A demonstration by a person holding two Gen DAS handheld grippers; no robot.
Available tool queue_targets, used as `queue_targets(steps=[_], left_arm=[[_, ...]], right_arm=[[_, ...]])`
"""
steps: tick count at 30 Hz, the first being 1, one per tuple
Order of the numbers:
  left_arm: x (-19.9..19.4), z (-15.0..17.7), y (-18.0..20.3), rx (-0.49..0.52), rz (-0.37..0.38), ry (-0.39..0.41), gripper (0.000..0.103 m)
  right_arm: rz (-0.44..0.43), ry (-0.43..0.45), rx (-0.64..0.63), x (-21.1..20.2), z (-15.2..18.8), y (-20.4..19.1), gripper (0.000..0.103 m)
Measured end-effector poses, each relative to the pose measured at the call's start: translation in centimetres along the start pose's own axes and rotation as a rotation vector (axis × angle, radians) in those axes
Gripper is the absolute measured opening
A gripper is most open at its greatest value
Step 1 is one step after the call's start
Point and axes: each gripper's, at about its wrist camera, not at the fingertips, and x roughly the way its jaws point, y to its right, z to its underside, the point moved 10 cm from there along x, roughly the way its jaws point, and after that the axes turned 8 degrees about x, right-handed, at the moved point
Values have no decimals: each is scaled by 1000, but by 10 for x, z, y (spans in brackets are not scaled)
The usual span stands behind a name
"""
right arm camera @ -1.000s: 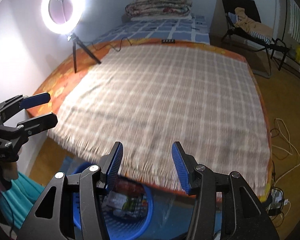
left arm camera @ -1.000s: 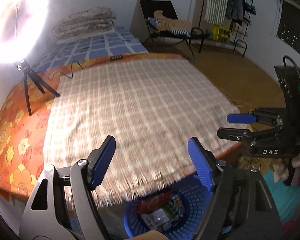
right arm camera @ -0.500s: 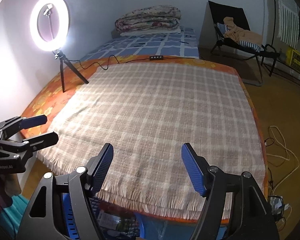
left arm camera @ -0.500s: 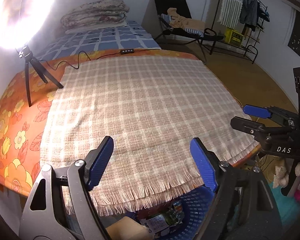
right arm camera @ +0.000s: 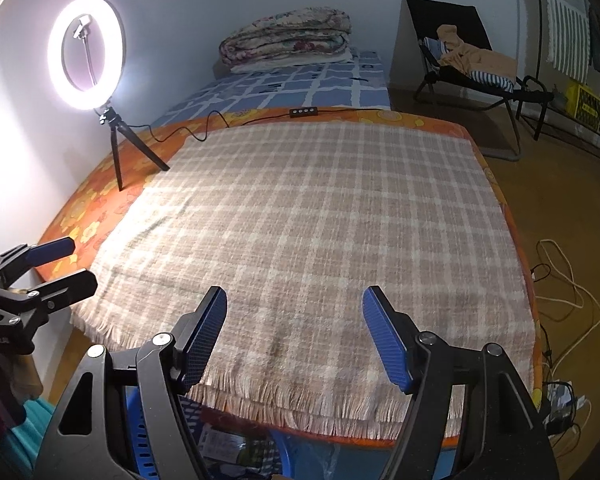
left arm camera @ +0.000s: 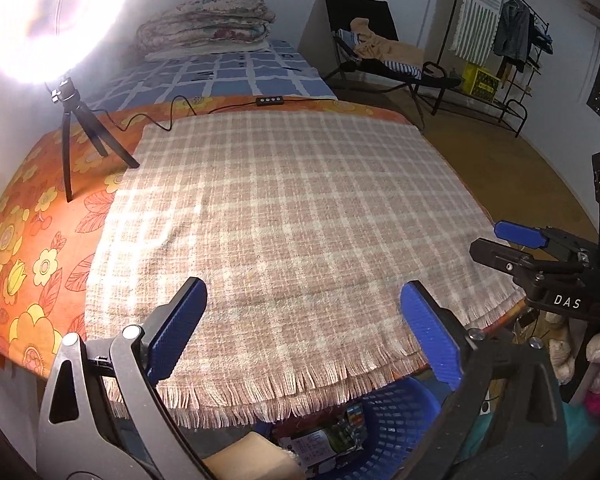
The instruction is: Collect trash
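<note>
Both views lifted off blue basket (left arm camera: 396, 420) toward bed; motion blur gone. Left gripper (left arm camera: 300, 336) still opening, nothing between jaws; right gripper (right arm camera: 294, 334) now wide, empty. Trash packets (left arm camera: 320, 438) sit in basket under near edge of bed; plaid blanket (left arm camera: 284, 220) bare — collection looks finished.

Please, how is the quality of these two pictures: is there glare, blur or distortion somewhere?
Left wrist view: the ring light is overexposed at top left, washing out its own shape; sharp elsewhere, the checked blanket bulging from fisheye distortion. Right wrist view: the ring light keeps a clean ring shape with mild halo; no motion blur; corners dark.
</note>
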Motion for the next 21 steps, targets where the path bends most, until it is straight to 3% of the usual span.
queue_targets(steps=[21], left_arm=[[3,2,2,-11,6,-3,100]], right_arm=[[1,8,0,-2,-1,1,70]])
